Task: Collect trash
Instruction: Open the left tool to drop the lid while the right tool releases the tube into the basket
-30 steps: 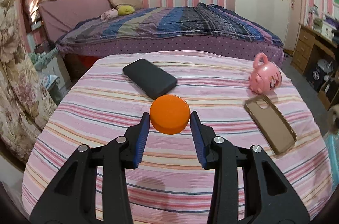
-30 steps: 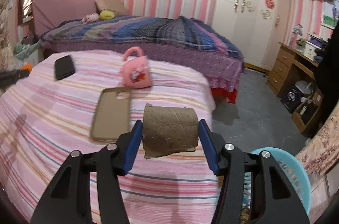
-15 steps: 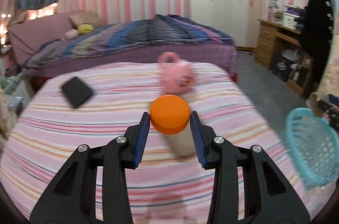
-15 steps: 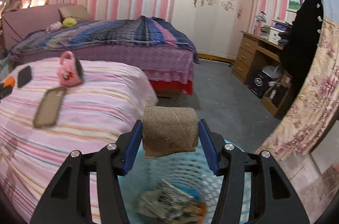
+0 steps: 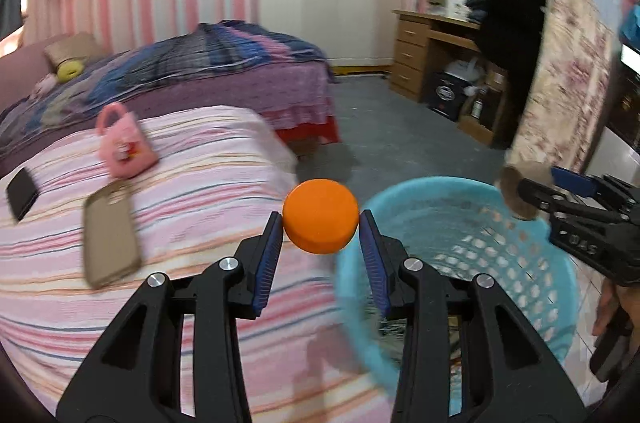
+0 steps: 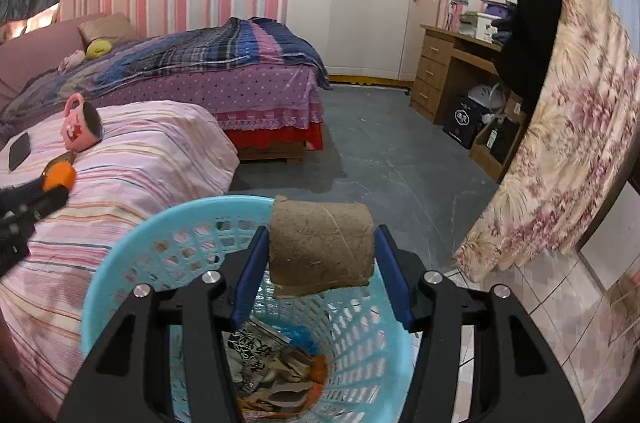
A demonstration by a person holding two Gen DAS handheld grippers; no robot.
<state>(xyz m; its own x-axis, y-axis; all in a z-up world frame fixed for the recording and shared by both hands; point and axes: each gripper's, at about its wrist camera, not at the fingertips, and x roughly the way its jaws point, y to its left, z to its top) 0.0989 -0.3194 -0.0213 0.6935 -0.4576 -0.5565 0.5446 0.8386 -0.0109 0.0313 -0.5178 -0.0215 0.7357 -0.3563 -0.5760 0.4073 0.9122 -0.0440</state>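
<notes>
My left gripper (image 5: 320,223) is shut on a round orange cap (image 5: 320,221), held at the bed's edge just left of the light blue trash basket (image 5: 532,271). My right gripper (image 6: 322,255) is shut on a brown cardboard roll (image 6: 322,249) and hangs directly over the basket (image 6: 124,255), which holds several scraps of paper and wrappers (image 6: 272,371). In the left wrist view the right gripper (image 5: 532,195) with its roll (image 5: 516,195) reaches in over the basket's far rim. In the right wrist view the left gripper and its orange cap (image 6: 60,177) show at the left edge.
A pink striped bed (image 5: 180,223) carries a pink mug (image 5: 124,147), a tan phone case (image 5: 110,239) and a black phone (image 5: 22,191). A second bed (image 6: 200,71), a wooden desk (image 6: 452,71) and a floral hanging cloth (image 6: 568,159) surround the grey floor (image 6: 392,159).
Both grippers have swung right, from over the striped bed to the blue basket. The right one with the roll now hangs over it, and the left one with the cap has reached its rim.
</notes>
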